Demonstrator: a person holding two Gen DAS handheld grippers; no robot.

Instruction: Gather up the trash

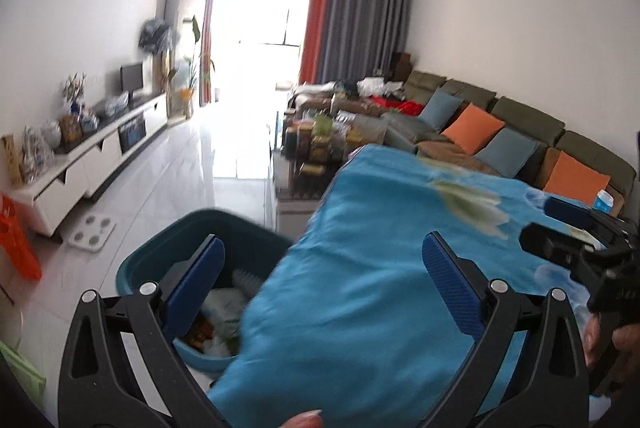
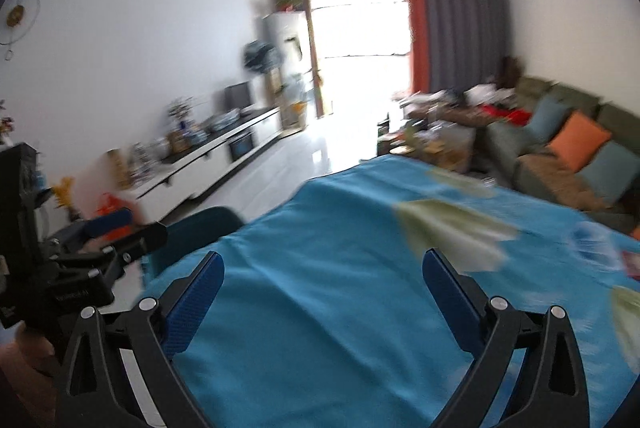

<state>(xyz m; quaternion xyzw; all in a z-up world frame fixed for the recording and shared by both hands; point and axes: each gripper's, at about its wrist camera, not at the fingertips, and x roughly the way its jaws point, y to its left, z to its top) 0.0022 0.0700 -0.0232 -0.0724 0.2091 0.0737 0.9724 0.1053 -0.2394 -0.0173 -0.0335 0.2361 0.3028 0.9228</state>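
A teal trash bin point(image 1: 160, 256) stands on the floor at the left edge of a table covered with a blue flowered cloth point(image 1: 360, 288). Several pieces of trash point(image 1: 224, 312) lie inside it. My left gripper point(image 1: 322, 260) is open and empty, with its left finger over the bin and its right finger over the cloth. My right gripper point(image 2: 322, 276) is open and empty above the cloth point(image 2: 340, 288). The bin's rim point(image 2: 204, 224) shows at the cloth's left edge in the right wrist view. A small white and blue container point(image 1: 603, 200) stands at the cloth's far right.
A white TV cabinet point(image 1: 100, 152) with clutter runs along the left wall. A green sofa point(image 1: 520, 124) with orange and blue cushions is on the right. A cluttered coffee table point(image 1: 320, 144) stands beyond the cloth. An orange stool point(image 1: 16, 240) and a white scale point(image 1: 91, 230) are on the floor at left.
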